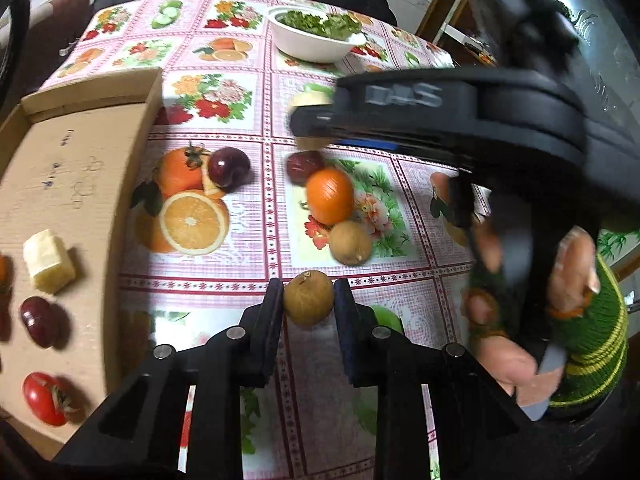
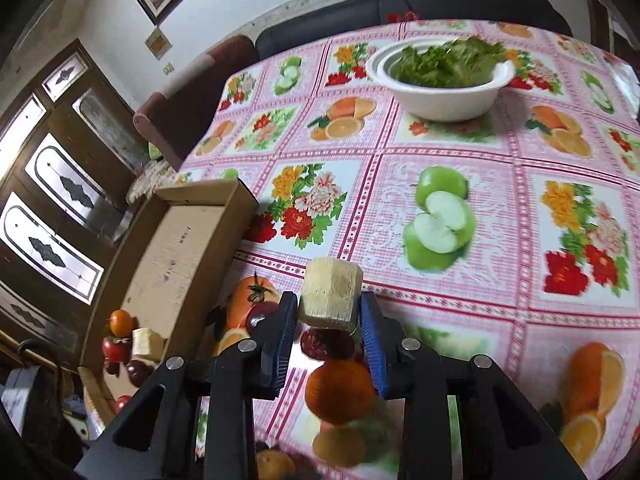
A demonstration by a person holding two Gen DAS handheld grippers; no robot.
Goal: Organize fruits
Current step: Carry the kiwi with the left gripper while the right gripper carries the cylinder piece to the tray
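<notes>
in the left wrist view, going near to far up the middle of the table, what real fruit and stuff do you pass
brown fruit held in the left gripper → second brown fruit → orange → dark red fruit → white bowl of greens

Even indoor light — fisheye-bent edges, motion blur, perhaps window-lit.

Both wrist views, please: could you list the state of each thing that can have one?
Left gripper: shut on small round brown fruit.
Right gripper: shut on pale yellow fruit chunk, lifted above the table.
Shallow cardboard box: open, partly filled.
White bowl: holds green leaves, upright.
Real orange: loose on the tablecloth.
</notes>
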